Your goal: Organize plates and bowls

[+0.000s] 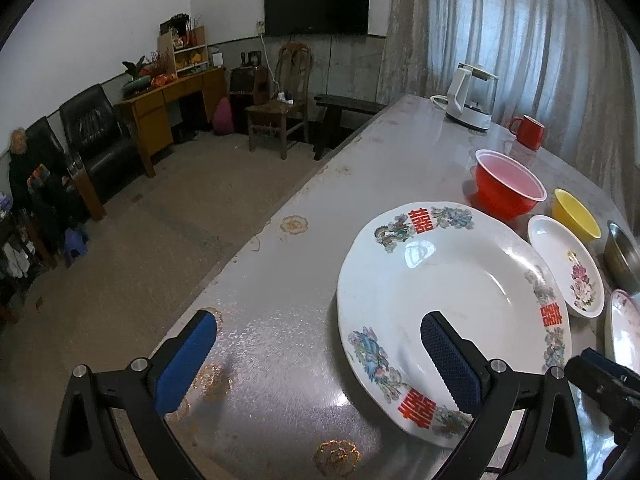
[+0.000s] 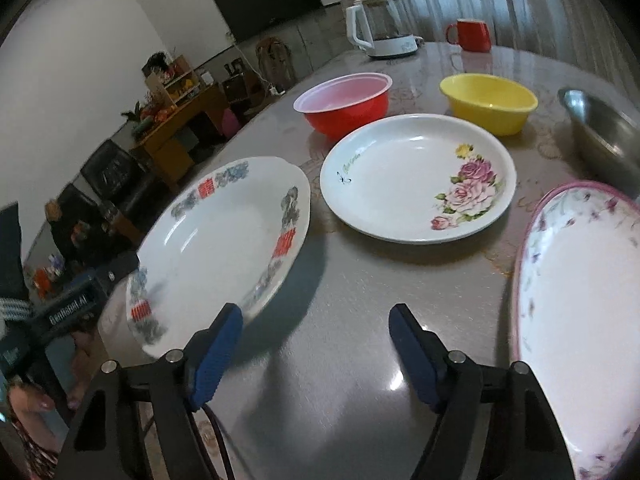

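Observation:
A large white plate with red characters (image 1: 452,300) lies on the table; it also shows in the right wrist view (image 2: 216,248). My left gripper (image 1: 318,344) is open, its right finger over the plate's near rim, its left finger over bare table. My right gripper (image 2: 316,332) is open and empty over bare table, between that plate and a pink-rimmed plate (image 2: 584,320). Beyond lie a rose plate (image 2: 416,180), a red bowl (image 2: 344,102), a yellow bowl (image 2: 488,100) and a steel bowl (image 2: 604,136).
A white kettle (image 2: 380,28) and a red mug (image 2: 472,34) stand at the table's far end. The table's left edge (image 1: 256,236) drops to the floor. The room behind holds chairs, a desk and a seated person.

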